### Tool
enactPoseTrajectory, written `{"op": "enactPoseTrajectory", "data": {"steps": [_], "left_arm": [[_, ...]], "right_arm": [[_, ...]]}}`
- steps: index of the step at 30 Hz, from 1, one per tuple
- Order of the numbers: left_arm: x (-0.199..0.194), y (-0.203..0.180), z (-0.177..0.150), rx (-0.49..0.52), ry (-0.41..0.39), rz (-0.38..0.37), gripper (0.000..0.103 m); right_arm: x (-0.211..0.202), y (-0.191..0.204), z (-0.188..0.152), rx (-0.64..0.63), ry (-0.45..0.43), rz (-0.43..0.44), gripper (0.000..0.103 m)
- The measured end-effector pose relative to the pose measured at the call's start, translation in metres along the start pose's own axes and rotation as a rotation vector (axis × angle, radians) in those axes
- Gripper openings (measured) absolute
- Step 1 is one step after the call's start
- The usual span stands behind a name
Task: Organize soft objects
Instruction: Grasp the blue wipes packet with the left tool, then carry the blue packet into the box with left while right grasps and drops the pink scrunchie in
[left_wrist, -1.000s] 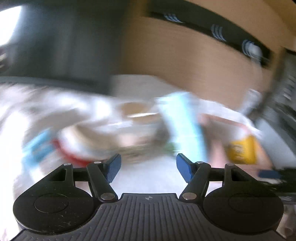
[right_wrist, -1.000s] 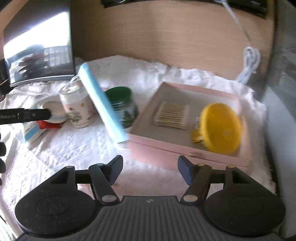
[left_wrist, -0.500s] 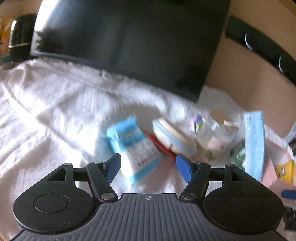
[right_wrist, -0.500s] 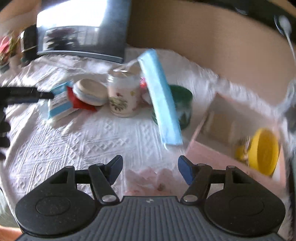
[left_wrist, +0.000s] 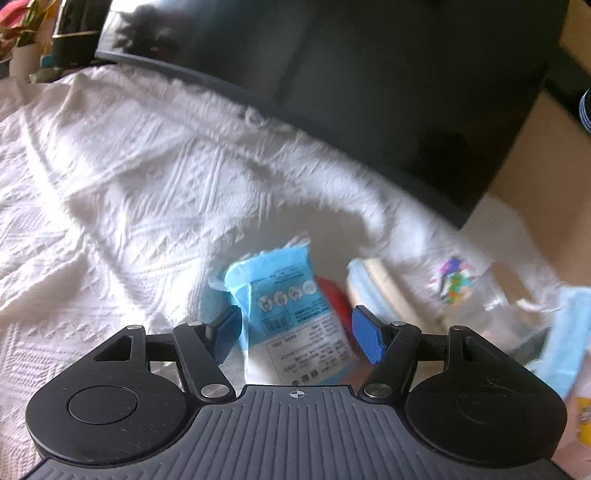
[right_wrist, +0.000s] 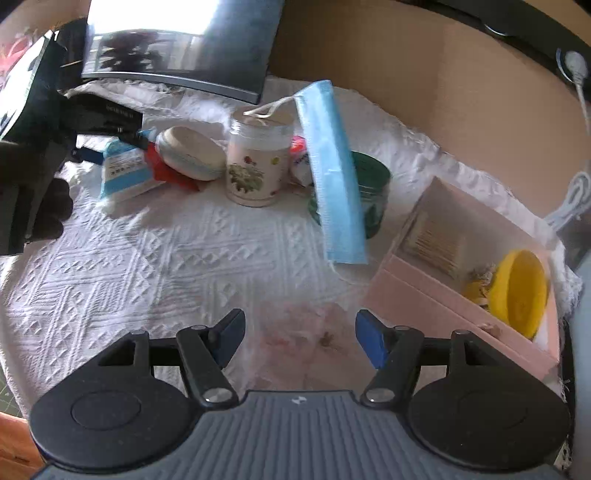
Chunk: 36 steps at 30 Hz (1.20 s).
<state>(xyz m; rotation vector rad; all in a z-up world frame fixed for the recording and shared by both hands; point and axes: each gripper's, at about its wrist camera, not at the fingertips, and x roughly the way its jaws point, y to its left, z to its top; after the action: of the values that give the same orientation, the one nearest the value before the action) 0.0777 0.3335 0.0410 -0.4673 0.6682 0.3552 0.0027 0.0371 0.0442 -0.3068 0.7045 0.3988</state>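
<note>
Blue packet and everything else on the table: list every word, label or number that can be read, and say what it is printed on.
No text can be read with confidence.
Blue packet, between the open left gripper fingers: printed lines, icons and a barcode, all too small and blurred.
Floral jar: pictures only, no words seen.
Black bar on the left rig: faint white lettering, unreadable.
Green jar: label hidden behind the face mask.

Blue packet (left_wrist: 295, 317) print too small to read; face mask (left_wrist: 565, 339) blurred, prob. cut by edge.
</note>
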Motion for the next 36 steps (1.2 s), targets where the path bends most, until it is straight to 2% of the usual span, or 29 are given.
{"op": "enactPoseTrajectory", "data": {"steps": [2,6,9,15,20,29,32,36], "left_arm": [[0.009,-0.002,0.000,0.010,0.014,0.018,0.076],[0.016,0.002,-0.001,0.003,0.019,0.029,0.076],[0.010,0.009,-0.002,0.008,0.016,0.004,0.068],[-0.012,0.027,-0.012,0.050,0.036,-0.046,0.061],[-0.038,0.047,-0.023,0.061,0.045,-0.076,0.061],[-0.089,0.073,-0.026,0.065,-0.001,-0.116,0.060],[-0.101,0.071,-0.026,0.070,-0.006,-0.148,0.060],[-0.111,0.053,-0.034,0.129,0.036,-0.245,0.060]], "right_arm": [[-0.001,-0.005,-0.002,0.017,0.004,-0.011,0.067],[-0.004,-0.016,-0.007,0.051,0.005,-0.039,0.067],[-0.006,-0.022,-0.010,0.073,0.005,-0.053,0.067],[-0.004,-0.026,-0.009,0.100,0.000,-0.048,0.067],[-0.001,-0.020,-0.002,0.079,-0.019,-0.029,0.067],[0.001,-0.011,0.003,0.039,-0.051,0.034,0.069],[0.006,-0.007,0.001,0.027,-0.043,0.038,0.069],[0.015,-0.005,-0.003,0.022,-0.038,0.030,0.070]]}}
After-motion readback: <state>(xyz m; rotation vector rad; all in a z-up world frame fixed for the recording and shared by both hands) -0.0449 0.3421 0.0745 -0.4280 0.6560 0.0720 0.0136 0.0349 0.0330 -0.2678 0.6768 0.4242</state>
